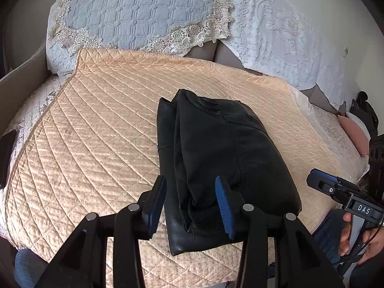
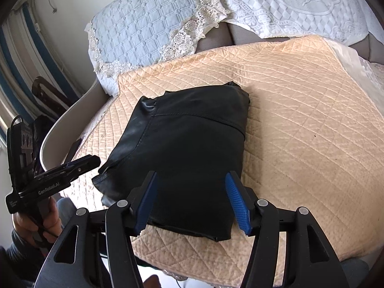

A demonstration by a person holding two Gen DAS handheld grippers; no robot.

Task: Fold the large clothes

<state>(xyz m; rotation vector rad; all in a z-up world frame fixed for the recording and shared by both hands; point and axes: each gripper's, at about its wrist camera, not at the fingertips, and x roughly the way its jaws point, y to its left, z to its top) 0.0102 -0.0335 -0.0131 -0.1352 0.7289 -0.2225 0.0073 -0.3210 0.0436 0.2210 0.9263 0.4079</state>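
Observation:
A black leather garment point(image 1: 216, 158) lies folded into a thick rectangular bundle on a peach quilted cover point(image 1: 96, 144). In the left wrist view my left gripper point(image 1: 189, 206) is open just above the bundle's near left corner, its blue pads apart and a raised fold between them, untouched. The right wrist view shows my right gripper point(image 2: 192, 204) open wide over the garment point(image 2: 187, 148) at its near edge, pads clear of the leather. Each gripper shows in the other's view: the right gripper point(image 1: 316, 180) at the far right, the left gripper point(image 2: 91, 162) at the left.
A blue-grey quilted pillow with lace trim point(image 1: 134, 12) and a white embroidered pillow point(image 1: 276, 36) lean behind the cover. A pink cushion point(image 1: 352, 132) lies at the right. A curved beige armrest point(image 2: 62, 129) borders the left side. A person's hand point(image 2: 31, 223) holds each gripper handle.

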